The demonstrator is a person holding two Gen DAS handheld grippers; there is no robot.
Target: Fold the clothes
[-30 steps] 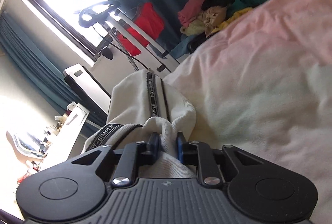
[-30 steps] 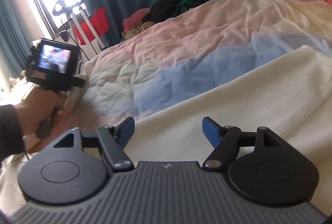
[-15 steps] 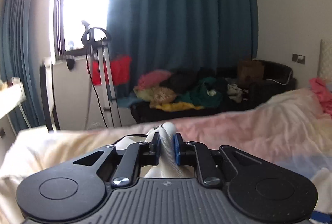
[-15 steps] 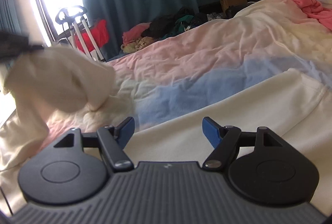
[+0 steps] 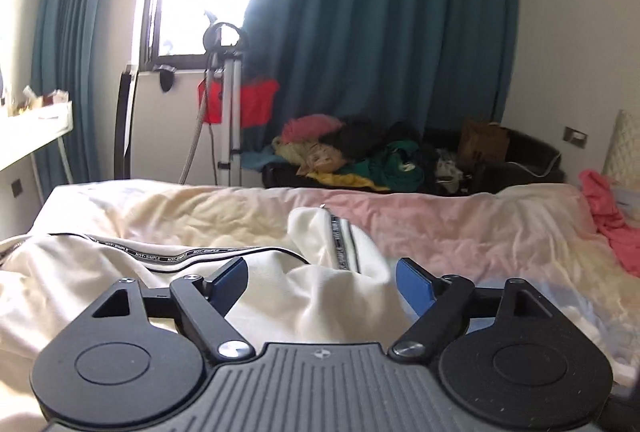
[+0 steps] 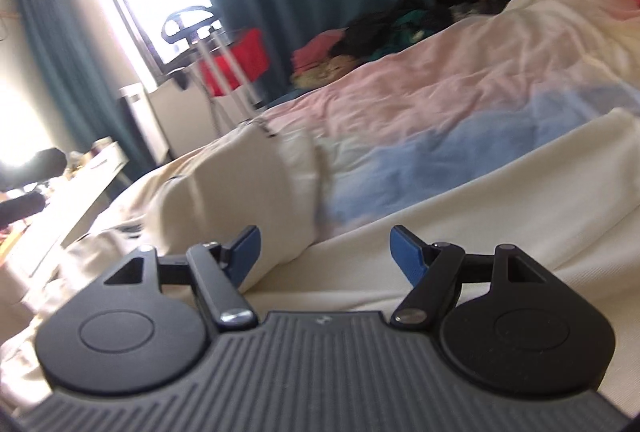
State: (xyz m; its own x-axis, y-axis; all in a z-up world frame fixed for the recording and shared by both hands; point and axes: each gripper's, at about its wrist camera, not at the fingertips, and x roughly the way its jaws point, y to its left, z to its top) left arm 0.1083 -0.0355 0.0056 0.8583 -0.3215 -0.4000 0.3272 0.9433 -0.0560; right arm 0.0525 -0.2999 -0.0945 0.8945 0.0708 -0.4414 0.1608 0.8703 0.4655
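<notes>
A cream garment with a black-and-white lettered stripe (image 5: 328, 292) lies on the bed in front of my left gripper (image 5: 322, 278). The left gripper is open, its blue pads on either side of a raised fold of the cloth. In the right wrist view the same garment (image 6: 248, 192) lies bunched at the left and spreads flat under my right gripper (image 6: 325, 252). The right gripper is open and empty, low over the cream cloth.
The bed has a pastel pink, cream and blue duvet (image 5: 460, 228). A pink garment (image 5: 608, 216) lies at its right. A pile of clothes (image 5: 352, 156) sits on a dark couch by the teal curtains. A metal stand (image 5: 228, 120) and a white desk (image 5: 36, 136) stand at the left.
My left gripper swung up over the bed with the cream cloth, then opened and let it go. The cloth has dropped onto the bed. The right gripper stayed open and tilted.
</notes>
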